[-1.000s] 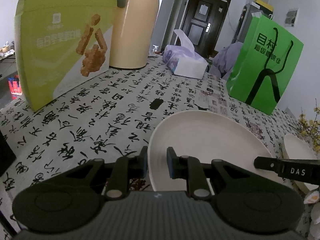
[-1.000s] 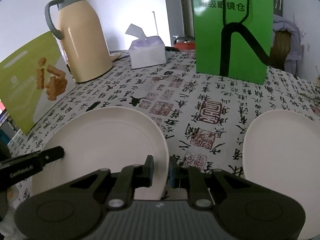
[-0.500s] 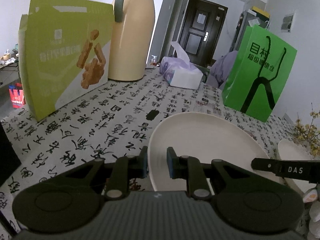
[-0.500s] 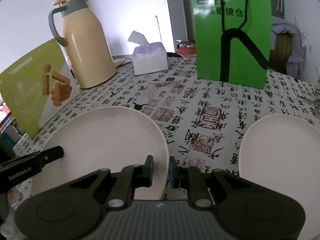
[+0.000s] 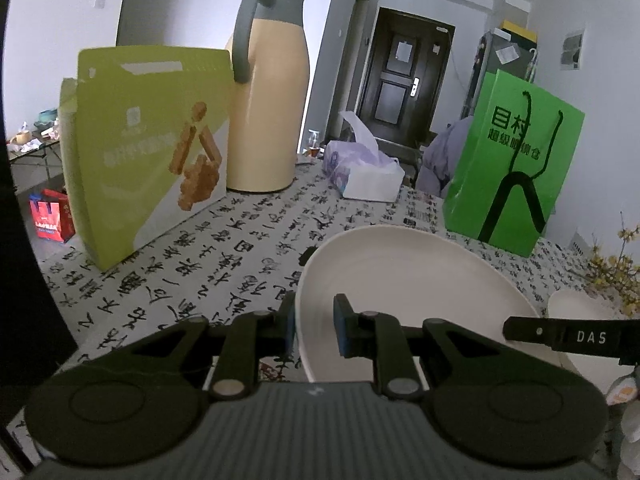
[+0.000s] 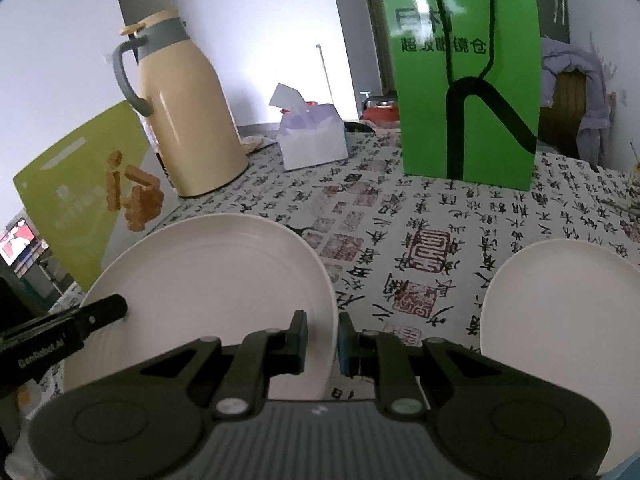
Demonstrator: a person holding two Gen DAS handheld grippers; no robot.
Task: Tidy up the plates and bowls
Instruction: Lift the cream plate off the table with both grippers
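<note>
A table covered with a calligraphy-print cloth [image 5: 248,248] fills both views, with a dark door [image 5: 400,92] far back at upper centre of the left wrist frame. At upper left stand a lime snack box [image 5: 148,152] and a cream thermos jug [image 5: 268,112]; a tissue pack [image 5: 364,172] lies at centre and a green paper bag [image 5: 516,164] stands at upper right.

The white plate [image 5: 400,280] sits in the lower centre of the left wrist frame and lower left of the right wrist frame. The left gripper [image 5: 314,326] is clamped on its left rim, one pad either side of the edge. The right gripper [image 6: 323,340] pinches the opposite rim in the same way, and each gripper's finger shows as a black bar at the edge of the other's view. The plate seems raised off the cloth, though the fisheye angle makes this hard to confirm.

A second white plate [image 6: 560,344] rests on the cloth at lower right of the right wrist frame, apart from the held one.
</note>
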